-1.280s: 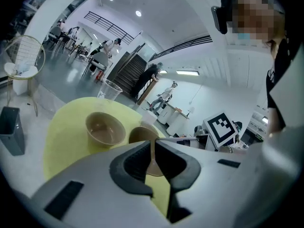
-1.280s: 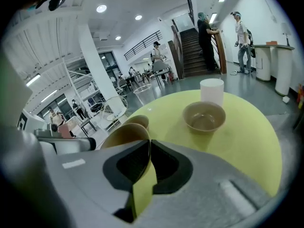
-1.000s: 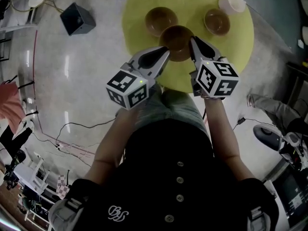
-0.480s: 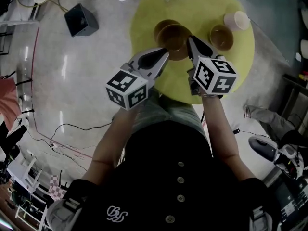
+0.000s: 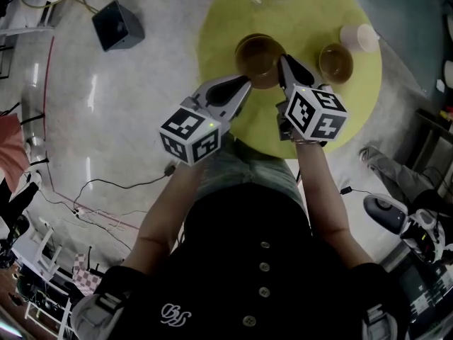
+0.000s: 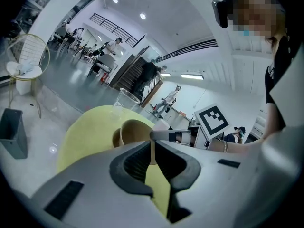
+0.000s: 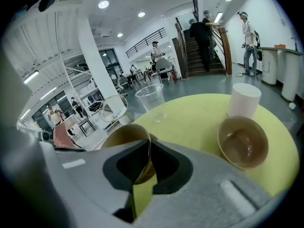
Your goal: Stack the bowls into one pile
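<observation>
Head view: left gripper (image 5: 245, 83) and right gripper (image 5: 283, 61) flank the held bowl (image 5: 259, 54), upper centre, over the yellow tabletop (image 5: 219, 34). The second bowl (image 5: 335, 62) sits apart to its right.

Left gripper view: fingers clamped on the held bowl's rim. The edge of a third bowl (image 6: 115, 137) shows just behind, left; it is unclear from above.

Right gripper view: fingers clamped on the same rim. White cup (image 7: 244, 100) and clear cup (image 7: 152, 98) stand beyond, upper frame.
</observation>
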